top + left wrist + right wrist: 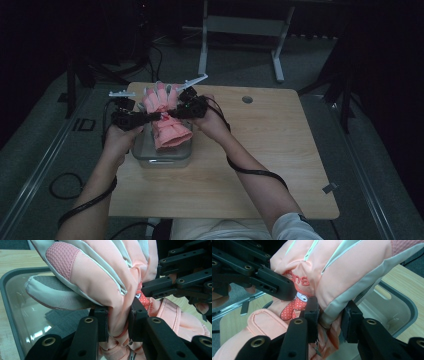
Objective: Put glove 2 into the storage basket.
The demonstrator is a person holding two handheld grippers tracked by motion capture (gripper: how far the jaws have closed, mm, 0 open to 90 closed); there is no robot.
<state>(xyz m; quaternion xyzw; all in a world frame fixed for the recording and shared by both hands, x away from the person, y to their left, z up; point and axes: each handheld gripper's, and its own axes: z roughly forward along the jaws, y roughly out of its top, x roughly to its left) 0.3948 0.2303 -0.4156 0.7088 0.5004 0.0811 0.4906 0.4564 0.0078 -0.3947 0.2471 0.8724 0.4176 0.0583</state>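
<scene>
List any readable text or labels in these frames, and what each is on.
Red stitched lettering on the pink glove, above its cartoon patch: upside down and partly hidden by a gripper jaw, too incomplete to read.
No text readable on the clear container, the table or the grippers.

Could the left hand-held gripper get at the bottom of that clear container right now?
Probably not: the left hand-held gripper is shut on the pink glove, which hangs over the container and blocks the opening.
</scene>
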